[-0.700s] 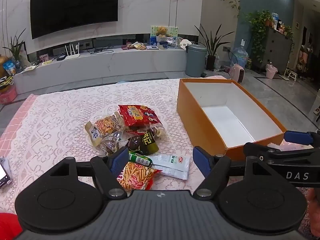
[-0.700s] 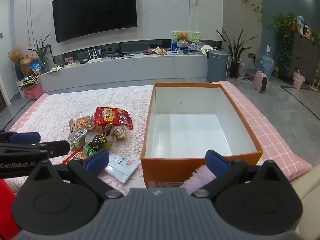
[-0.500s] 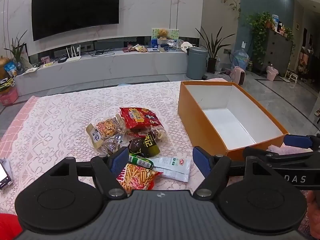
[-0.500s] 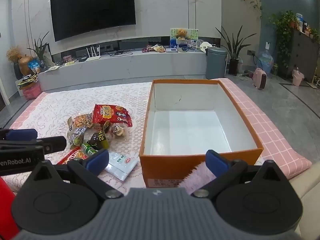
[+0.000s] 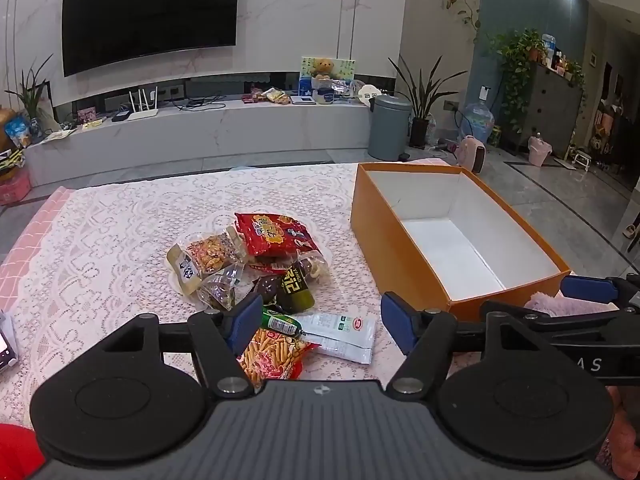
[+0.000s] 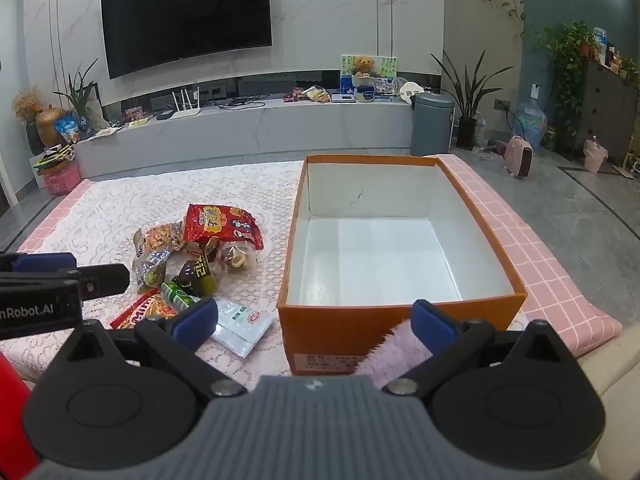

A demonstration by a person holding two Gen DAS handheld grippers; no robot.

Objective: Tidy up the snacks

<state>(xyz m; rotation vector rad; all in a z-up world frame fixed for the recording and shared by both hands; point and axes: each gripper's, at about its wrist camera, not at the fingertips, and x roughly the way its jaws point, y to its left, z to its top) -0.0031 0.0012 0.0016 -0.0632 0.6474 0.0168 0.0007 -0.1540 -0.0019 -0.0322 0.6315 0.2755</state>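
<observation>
Standing open-topped and bare inside, the orange cardboard box with white lining [image 6: 394, 256] sits at about one o'clock from the snack pile, probably as the place meant to receive the packets. That loose heap of snack packets [image 5: 256, 268] lies at the middle of the pink lace-covered table [image 5: 100, 248], none yet in the box, so the sorting looks unstarted. Its largest piece, the red printed crisp bag [image 5: 276, 234], tops the heap at twelve o'clock; the flat white sachet [image 5: 340, 330] lies at five o'clock, nearest the box. The left gripper [image 5: 316, 316] hovers above the pile's near edge, jaws wide, holding nothing. The right gripper [image 6: 314, 320] faces the box's near wall, jaws fully apart, also without a load. Beyond, a wall-mounted black television [image 6: 186, 16] hangs over a long pale marble console [image 6: 248, 128].
</observation>
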